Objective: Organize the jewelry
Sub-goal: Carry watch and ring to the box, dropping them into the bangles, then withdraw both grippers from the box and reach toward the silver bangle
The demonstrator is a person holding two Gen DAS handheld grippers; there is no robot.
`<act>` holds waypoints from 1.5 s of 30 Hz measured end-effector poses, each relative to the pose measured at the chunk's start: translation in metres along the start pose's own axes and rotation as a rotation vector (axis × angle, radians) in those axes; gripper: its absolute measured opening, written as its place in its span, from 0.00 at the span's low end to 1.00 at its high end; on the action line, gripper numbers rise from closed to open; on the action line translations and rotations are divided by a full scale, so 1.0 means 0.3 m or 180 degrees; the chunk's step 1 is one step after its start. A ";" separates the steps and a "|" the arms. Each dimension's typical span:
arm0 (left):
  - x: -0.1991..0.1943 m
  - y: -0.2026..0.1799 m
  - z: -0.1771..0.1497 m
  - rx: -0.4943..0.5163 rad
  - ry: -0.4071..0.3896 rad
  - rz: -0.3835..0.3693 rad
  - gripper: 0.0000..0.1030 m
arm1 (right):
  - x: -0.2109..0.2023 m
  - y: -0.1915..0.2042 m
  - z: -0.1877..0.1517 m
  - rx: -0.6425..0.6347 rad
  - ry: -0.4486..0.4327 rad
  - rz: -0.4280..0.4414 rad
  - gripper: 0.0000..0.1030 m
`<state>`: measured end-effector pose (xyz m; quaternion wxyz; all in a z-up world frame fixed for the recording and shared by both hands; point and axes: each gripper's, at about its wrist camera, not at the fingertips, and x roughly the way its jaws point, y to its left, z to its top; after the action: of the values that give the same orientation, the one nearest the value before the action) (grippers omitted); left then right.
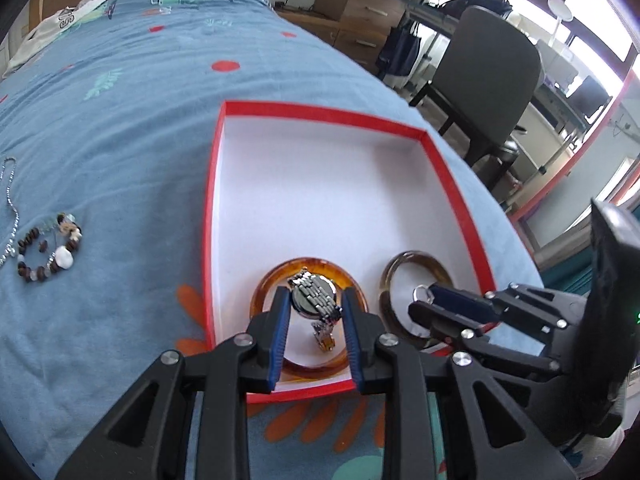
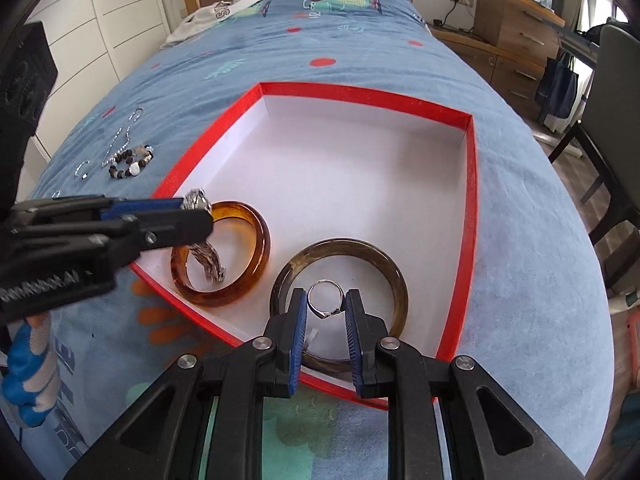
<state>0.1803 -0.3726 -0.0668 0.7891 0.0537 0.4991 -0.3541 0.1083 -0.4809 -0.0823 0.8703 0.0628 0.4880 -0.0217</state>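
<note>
Both tools are black plastic with 2 ribbed blue pads (image 1: pixel 280 332) each, silver screws, plus a blue-and-white glove (image 2: pixel 30 372).

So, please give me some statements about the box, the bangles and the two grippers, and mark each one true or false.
1. The left gripper holds a metal watch above the amber bangle. True.
2. The right gripper holds a beaded bracelet. False: it holds a silver ring; the beaded bracelet lies on the bedspread.
3. Both bangles lie inside the red box. True.
4. The silver ring hangs over the amber bangle. False: it is over the dark brown bangle.
5. The silver chain is in the box. False: it lies on the bedspread.
</note>
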 end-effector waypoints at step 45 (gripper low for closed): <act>-0.591 -0.007 -0.215 0.0063 -0.0676 0.0592 0.36 | -0.429 0.257 -0.076 -0.0023 -0.0316 -0.0085 0.35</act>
<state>0.0861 -0.2564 0.0481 0.8663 0.0697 0.4021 -0.2879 0.0292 -0.4046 0.0223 0.8933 0.0520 0.4451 -0.0346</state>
